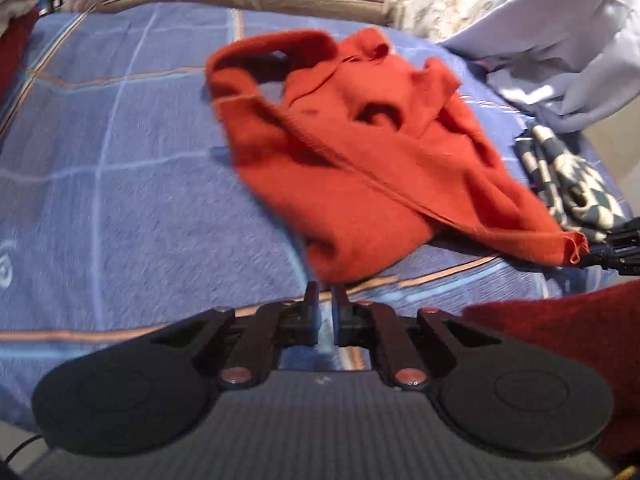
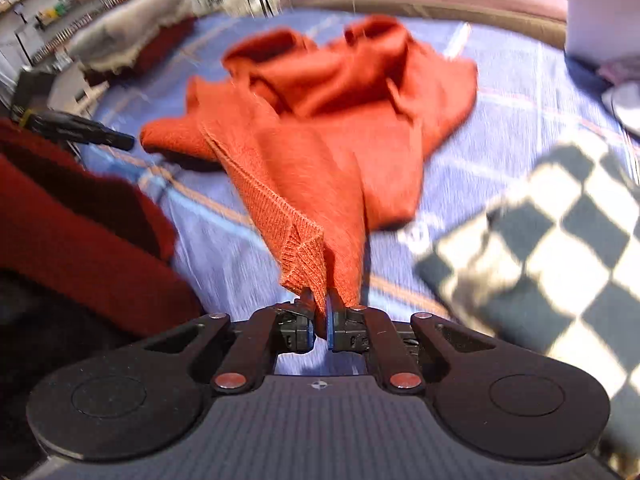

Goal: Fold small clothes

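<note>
Our right tool [image 2: 322, 316] pinches a hem corner of the orange knit garment [image 2: 332, 120] lying on the blue bedspread [image 2: 500, 120]. Our left tool [image 1: 325, 300] sits nearly pressed together, gripping nothing, beside the garment's edge.

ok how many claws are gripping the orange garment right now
1. The right claw pinches a corner of the orange garment. The left claw sits nearly closed beside its near edge, gripping nothing visible.
</note>
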Motion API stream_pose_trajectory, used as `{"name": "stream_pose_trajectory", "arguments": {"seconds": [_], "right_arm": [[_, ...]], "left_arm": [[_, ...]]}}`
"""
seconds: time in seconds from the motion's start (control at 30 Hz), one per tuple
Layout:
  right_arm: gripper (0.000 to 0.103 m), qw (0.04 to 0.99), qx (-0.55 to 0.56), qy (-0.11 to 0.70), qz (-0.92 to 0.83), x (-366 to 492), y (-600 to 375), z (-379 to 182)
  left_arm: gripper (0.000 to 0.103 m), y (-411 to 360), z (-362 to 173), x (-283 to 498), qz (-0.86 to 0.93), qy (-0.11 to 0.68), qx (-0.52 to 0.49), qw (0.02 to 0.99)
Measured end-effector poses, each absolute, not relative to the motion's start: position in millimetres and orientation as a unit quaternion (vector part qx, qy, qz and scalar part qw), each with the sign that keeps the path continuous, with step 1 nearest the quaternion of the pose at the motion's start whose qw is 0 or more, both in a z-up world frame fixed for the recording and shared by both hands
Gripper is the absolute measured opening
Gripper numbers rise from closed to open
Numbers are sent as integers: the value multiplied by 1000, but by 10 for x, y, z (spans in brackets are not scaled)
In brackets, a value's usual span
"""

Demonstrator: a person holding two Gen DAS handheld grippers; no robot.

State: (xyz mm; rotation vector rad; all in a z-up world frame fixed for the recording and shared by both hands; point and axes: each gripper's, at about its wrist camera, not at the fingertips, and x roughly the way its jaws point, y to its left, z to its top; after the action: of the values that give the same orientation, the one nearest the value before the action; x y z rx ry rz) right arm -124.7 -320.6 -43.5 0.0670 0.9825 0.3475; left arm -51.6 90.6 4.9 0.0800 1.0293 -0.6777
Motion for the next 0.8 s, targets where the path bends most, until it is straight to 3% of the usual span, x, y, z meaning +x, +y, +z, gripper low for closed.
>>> {"name": "stream_pose_trajectory", "arguments": {"seconds": [0.07, 0.1, 0.13, 0.17, 0.2, 0.23, 0.4, 0.47, 0.53, 0.6, 0.67, 0.7, 0.73, 0.8], "right_arm": [[18, 874, 45, 462, 142, -1229, -3159, -461], [31, 881, 54, 452, 130, -1212, -3172, -429], [53, 890, 65, 435, 120, -1188, -3172, -380], [67, 900, 82, 411, 117, -1194, -3239, -300], [94, 908, 92, 390, 127, -1174, -3245, -237], [103, 913, 91, 373, 137, -1138, -3228, -169], [103, 917, 43, 360, 166, -883, -2981, -167], [103, 915, 28, 362, 174, -805, -2858, -253], [103, 912, 9, 368, 180, -719, -2704, -368], [103, 911, -17, 375, 171, -655, -2562, -502], [103, 907, -37, 390, 151, -601, -2478, -637], [85, 904, -42, 402, 138, -585, -2448, -683], [19, 901, -35, 408, 141, -572, -2451, -695], [13, 898, 9, 406, 172, -592, -2498, -624]], "left_arm": [[14, 995, 92, -460, -303, 470, 19, 829], [33, 1014, 132, -428, -302, 458, 6, 836], [60, 1016, 172, -386, -303, 441, -5, 845], [70, 1002, 195, -352, -298, 425, -9, 854], [78, 959, 199, -300, -287, 414, -10, 864], [78, 909, 178, -250, -284, 414, -8, 865], [78, 442, -96, -123, -323, 462, -15, 825], [72, 280, -232, -184, -322, 472, -3, 821], [45, 194, -275, -259, -316, 461, 4, 829], [31, 163, -248, -304, -324, 451, 14, 831], [25, 192, -173, -313, -334, 442, 14, 833], [23, 219, -119, -312, -334, 435, 17, 836], [22, 251, -55, -306, -335, 427, 19, 840], [21, 341, 101, -285, -339, 409, 22, 847]]}}
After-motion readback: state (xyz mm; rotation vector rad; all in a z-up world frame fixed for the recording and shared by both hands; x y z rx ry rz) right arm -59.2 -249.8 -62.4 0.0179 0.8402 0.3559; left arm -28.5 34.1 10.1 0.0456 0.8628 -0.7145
